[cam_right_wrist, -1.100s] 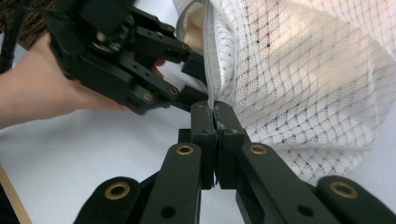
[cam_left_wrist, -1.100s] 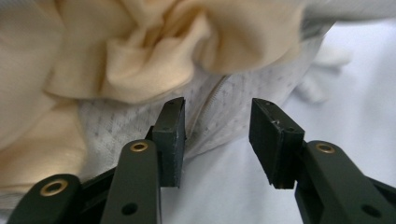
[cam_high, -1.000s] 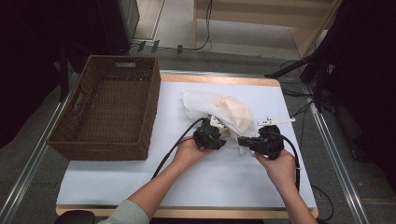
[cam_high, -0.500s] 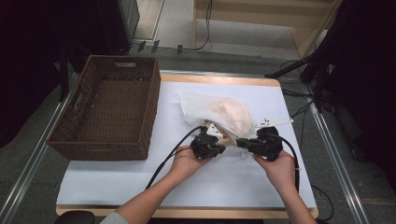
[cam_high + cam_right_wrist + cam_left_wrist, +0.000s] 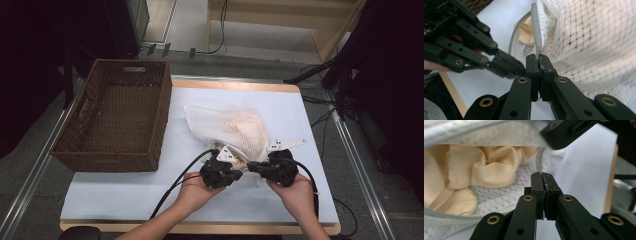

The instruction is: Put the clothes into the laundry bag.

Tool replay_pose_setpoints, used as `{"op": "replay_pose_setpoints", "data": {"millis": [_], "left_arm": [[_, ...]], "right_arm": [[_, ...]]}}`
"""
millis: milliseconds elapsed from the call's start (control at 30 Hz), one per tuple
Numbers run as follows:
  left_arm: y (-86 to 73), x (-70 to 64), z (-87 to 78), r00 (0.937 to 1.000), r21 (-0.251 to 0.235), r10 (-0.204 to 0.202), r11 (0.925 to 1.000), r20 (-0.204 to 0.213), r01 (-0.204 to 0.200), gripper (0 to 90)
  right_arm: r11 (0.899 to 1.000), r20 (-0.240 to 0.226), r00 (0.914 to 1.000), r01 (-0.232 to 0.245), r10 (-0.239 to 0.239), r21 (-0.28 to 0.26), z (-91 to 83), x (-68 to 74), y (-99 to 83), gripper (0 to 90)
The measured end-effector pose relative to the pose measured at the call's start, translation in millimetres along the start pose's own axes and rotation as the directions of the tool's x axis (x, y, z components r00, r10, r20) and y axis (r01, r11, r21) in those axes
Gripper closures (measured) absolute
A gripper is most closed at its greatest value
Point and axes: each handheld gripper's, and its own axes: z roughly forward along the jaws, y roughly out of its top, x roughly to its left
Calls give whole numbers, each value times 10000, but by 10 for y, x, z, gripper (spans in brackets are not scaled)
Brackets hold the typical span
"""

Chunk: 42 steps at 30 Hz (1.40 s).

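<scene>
A white mesh bag point(image 5: 225, 125) with a cream cloth point(image 5: 486, 170) inside lies mid-table, its zippered mouth facing the person. My left gripper point(image 5: 239, 169) is shut on the grey zipper edge point(image 5: 539, 162) at the bag's mouth, as the left gripper view point(image 5: 543, 176) shows. Close beside it, my right gripper point(image 5: 251, 166) is shut on the same zipper edge point(image 5: 535, 30), the jaws point(image 5: 539, 60) pinching the tape. The mesh bag point(image 5: 586, 37) rises behind those jaws, and the cloth point(image 5: 526, 30) peeks out of the opening. Each gripper view shows the other gripper right next to its own.
A brown wicker basket point(image 5: 120, 150) stands on the table's left side. A white sheet point(image 5: 125, 195) covers the tabletop, with a wooden edge along the near side. Cables trail from both grippers; the floor and dark furniture surround the table.
Both grippers have moved toward the person's edge of the table and closer together, drawing the bag's mouth with them. The basket has not moved.
</scene>
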Motion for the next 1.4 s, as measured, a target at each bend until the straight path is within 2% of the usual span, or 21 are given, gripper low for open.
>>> {"op": "replay_pose_setpoints", "data": {"millis": [67,167,233,333,467,567,700,767,867,933,1033,1067,1100,1167,1200,1233,1300,1333,1400], "left_arm": [[-30,60,-2,9994,23,-330,9995,56,330,851],[-56,87,-76,9996,4,-276,9996,13,276,768],[-73,112,-171,9997,-182,-209,9996,-144,206,734],[-117,199,-356,9980,-405,-354,9986,-517,334,693],[-223,364,-575,9916,-659,-695,9959,-1089,626,643],[-294,513,-649,9814,-835,-977,9929,-1652,848,616],[-363,666,-581,9710,-772,-1312,9900,-2000,1179,608],[-388,724,-535,9676,-744,-1407,9890,-2098,1277,600],[-420,838,-416,9611,-738,-1765,9836,-2125,1644,584],[-423,875,-350,9614,-737,-1946,9803,-1944,1835,583],[-412,890,-228,9603,-436,-1788,9839,-2141,1734,581],[-410,888,-202,9594,-313,-1829,9831,-2147,1804,586],[-414,869,-175,9594,-401,-1615,9869,-2311,1565,611],[-407,842,-149,9551,-328,-1385,9904,-2619,1346,762],[-405,833,-137,9554,-311,-1333,9911,-2637,1297,837],[-405,833,-137,9554,-311,-1333,9911,-2637,1297,875],[-394,808,-159,9582,-50,-1323,9908,-2536,1354,900],[-401,802,-184,9589,40,-1462,9884,-2432,1518,900],[-439,764,-287,9612,-88,-1618,9864,-2234,1640,900]], "right_arm": [[10000,18,10000,-31,31,37,4,-9,-11,894],[9998,36,9999,-162,162,78,26,-48,-12,894],[9998,27,9999,-146,146,116,34,-57,-15,894],[9998,10,9999,-164,164,61,32,-68,-13,894],[9999,-10,9999,-127,128,106,46,-82,0,893],[9999,-38,10000,-92,92,145,72,-75,17,894],[9998,-65,10000,-16,18,209,108,-67,39,893],[9997,-65,10000,-10,11,237,111,-69,43,893],[9998,-98,9999,-65,67,212,114,-79,38,892],[9997,-153,9998,-119,122,219,120,-80,39,892],[9997,-173,9998,-73,77,235,135,-72,40,892],[9997,-195,9998,-40,45,230,140,-67,40,892],[9997,-197,9998,-29,33,224,142,-64,40,892],[9997,-240,9997,-46,52,229,149,-53,46,892],[9997,-234,9997,-22,27,237,152,-49,50,892],[9997,-265,9996,45,-38,252,158,-47,55,891],[9996,-267,9996,70,-62,286,173,-28,62,890],[9995,-269,9996,108,-100,298,177,-22,64,888],[9994,-324,9993,178,-168,302,190,-11,72,885]]}}
